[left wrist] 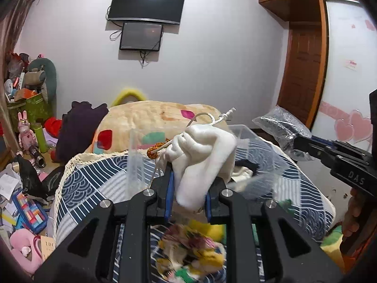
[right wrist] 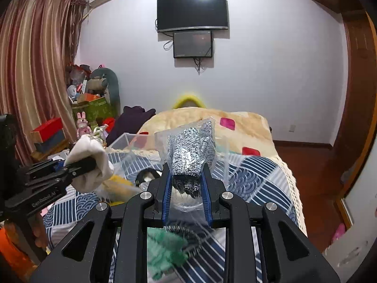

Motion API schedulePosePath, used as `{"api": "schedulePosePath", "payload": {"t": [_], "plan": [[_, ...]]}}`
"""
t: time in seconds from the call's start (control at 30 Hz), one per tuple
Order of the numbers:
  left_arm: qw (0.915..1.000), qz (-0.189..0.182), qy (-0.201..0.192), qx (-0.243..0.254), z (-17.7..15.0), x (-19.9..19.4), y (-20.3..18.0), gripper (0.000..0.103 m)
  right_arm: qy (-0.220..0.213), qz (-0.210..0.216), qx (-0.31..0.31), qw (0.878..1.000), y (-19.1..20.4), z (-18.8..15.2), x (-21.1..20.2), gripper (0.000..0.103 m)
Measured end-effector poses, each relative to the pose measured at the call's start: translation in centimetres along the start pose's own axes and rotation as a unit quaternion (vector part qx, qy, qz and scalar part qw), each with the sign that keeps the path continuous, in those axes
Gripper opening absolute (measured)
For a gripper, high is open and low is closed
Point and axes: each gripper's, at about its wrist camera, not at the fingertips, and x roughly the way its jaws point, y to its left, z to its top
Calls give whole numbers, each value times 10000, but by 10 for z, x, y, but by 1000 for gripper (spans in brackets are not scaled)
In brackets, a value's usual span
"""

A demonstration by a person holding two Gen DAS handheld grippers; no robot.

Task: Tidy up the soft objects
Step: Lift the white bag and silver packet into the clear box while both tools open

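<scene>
Nearest in the left wrist view, the left hand-held gripper [left wrist: 188,188] is clamped on a white drawstring pouch [left wrist: 205,160], its blue-lined fingers pressing the soft cloth from both sides. The pouch is lifted above the bed, and its cream cord [left wrist: 212,120] loops upward from the gathered top. Under the gripper, blurred, lies a yellow and multicoloured soft item [left wrist: 195,252] on the bed.

In the right wrist view, the right hand-held gripper [right wrist: 186,188] is clamped on a clear plastic bag holding a black-and-white speckled knit [right wrist: 190,158]. The bag stands upright between the fingers, held in the air. Below it a green soft item [right wrist: 165,247] lies blurred on the bed.

Just beyond both grippers, a clear plastic box [left wrist: 136,160] sits on the blue-and-white patterned bedspread [right wrist: 254,172]. Further back, a cream blanket with coloured patches [right wrist: 235,122] covers the far end of the bed, with a dark purple cloth [left wrist: 77,127] beside it. On the far wall hang a dark television [right wrist: 192,11] and a smaller screen [right wrist: 192,44] under it.
</scene>
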Motion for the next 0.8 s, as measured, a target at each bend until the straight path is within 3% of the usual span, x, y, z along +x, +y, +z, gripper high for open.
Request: {"api": "schedulePosePath", "payload": {"t": [0.23, 0.6, 0.8], "plan": [[9997, 159, 210, -23, 7, 33, 14, 21, 228, -88, -193, 9995, 6, 6, 33, 21], [9960, 327, 822, -128, 0, 86, 27, 21, 964, -487, -143, 9940, -11, -12, 74, 21], [9960, 467, 764, 34, -1, 90, 18, 25, 969, -448, -257, 9940, -8, -15, 67, 23]]}}
